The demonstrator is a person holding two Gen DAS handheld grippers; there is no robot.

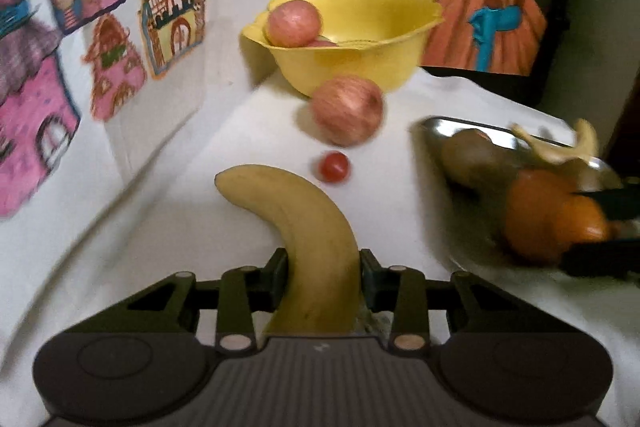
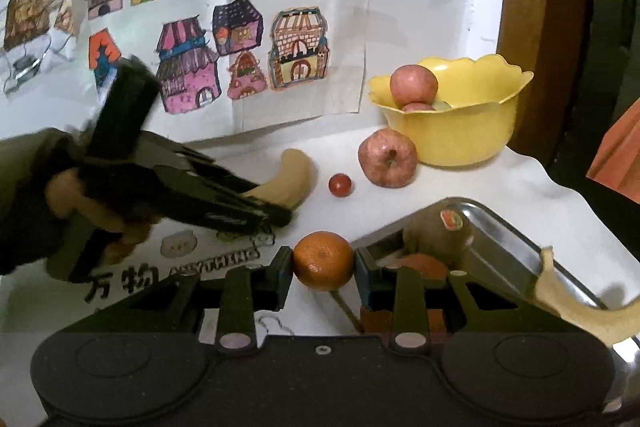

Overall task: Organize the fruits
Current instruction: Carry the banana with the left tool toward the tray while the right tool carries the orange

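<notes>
Two fruits in hand at once: banana (image 1: 308, 227) in my left gripper (image 1: 323, 281), orange (image 2: 323, 265) in my right gripper (image 2: 323, 269).

Item one: left fingers (image 1: 280, 277) closed on the banana's lower half, its tip jutting out over the white counter (image 1: 224, 131). Item two: right fingers clamped on the orange, beside the near-left edge of the metal tray (image 2: 516, 231); whether it touches the counter I cannot tell. Loose stock: one apple (image 2: 387, 158) and one small red fruit (image 2: 340, 185) on the counter; more apples in the yellow bowl (image 2: 472, 135); a brownish fruit (image 2: 436, 235) and a peel (image 2: 560, 291) on the tray. Handling, as I judge it: keep a light grip on the soft banana, move one hand at a time, lift clear of the tray rim before setting down.
</notes>
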